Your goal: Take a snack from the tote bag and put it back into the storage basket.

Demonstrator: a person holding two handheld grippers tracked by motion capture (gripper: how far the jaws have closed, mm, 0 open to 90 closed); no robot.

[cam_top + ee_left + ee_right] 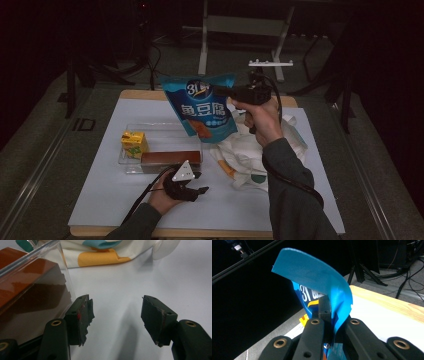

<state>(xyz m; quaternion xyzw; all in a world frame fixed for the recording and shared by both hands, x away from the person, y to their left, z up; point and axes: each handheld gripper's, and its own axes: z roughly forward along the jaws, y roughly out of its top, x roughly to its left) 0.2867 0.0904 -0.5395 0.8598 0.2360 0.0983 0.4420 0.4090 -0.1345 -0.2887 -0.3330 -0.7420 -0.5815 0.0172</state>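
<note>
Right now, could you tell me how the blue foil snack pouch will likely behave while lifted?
The blue foil snack pouch is probably floppy: its top edge curls over the shut right gripper. It seems light, hanging from one corner pinch, and may swing.

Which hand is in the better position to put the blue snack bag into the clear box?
Right. The right tool already grips the blue snack bag above the clear box; the left tool rests open on the table.
</note>
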